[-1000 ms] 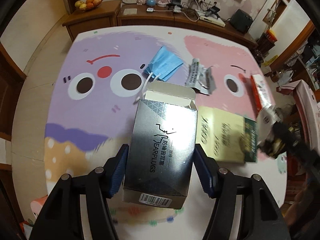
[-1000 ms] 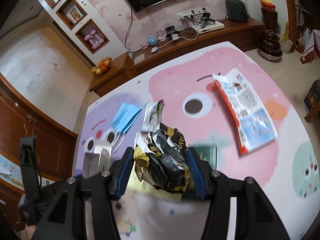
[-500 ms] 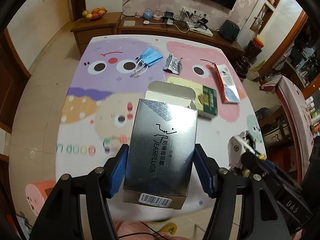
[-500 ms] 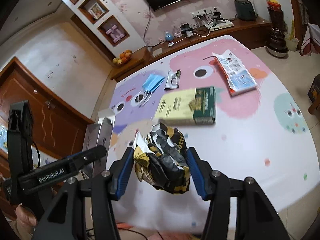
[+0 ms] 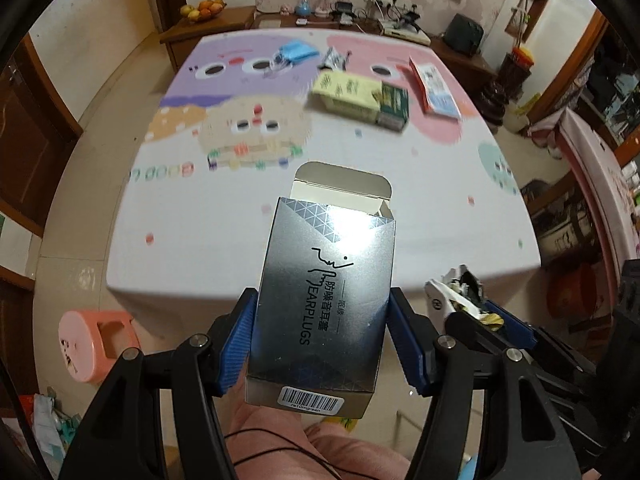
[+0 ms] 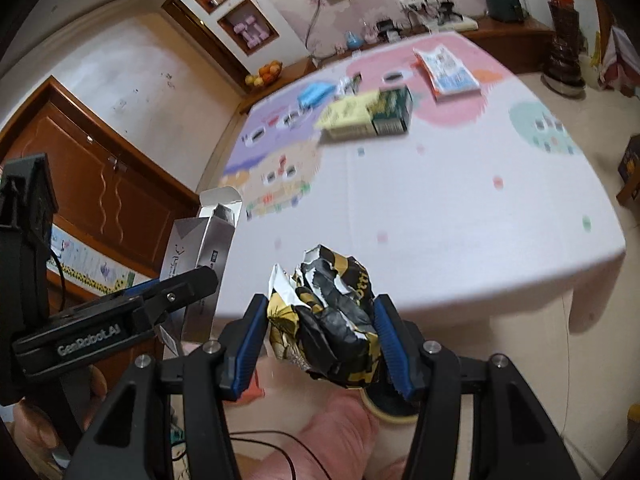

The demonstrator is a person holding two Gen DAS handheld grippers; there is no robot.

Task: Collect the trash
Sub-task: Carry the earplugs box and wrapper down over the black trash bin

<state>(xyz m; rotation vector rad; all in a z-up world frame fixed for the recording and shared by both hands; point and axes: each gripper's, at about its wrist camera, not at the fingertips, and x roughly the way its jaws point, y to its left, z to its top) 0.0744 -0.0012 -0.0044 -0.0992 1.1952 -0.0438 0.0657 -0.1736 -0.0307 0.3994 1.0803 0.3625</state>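
Note:
My left gripper point(image 5: 324, 336) is shut on a silver earplugs box point(image 5: 326, 296) with its top flap open, held off the near edge of the table point(image 5: 240, 248). My right gripper point(image 6: 320, 332) is shut on a crumpled black and gold wrapper point(image 6: 332, 320), also held off the near edge. The box point(image 6: 200, 248) and left gripper show at the left of the right wrist view. On the far part of the table lie a yellow and green box point(image 5: 360, 96), a blue face mask point(image 5: 298, 52), a silver wrapper point(image 5: 336, 60) and a red and white packet point(image 5: 434, 88).
A pink stool point(image 5: 92, 344) stands on the floor left of the table. A wooden sideboard point(image 5: 320, 28) with cables and a fruit bowl point(image 5: 202, 10) runs behind the table. Wooden cabinet doors point(image 6: 100, 188) are at the left. Pink-clothed legs point(image 5: 320, 452) are below the grippers.
Both grippers have pulled back from over the table toward and past its near edge, each still holding its item. The table items now look farther away.

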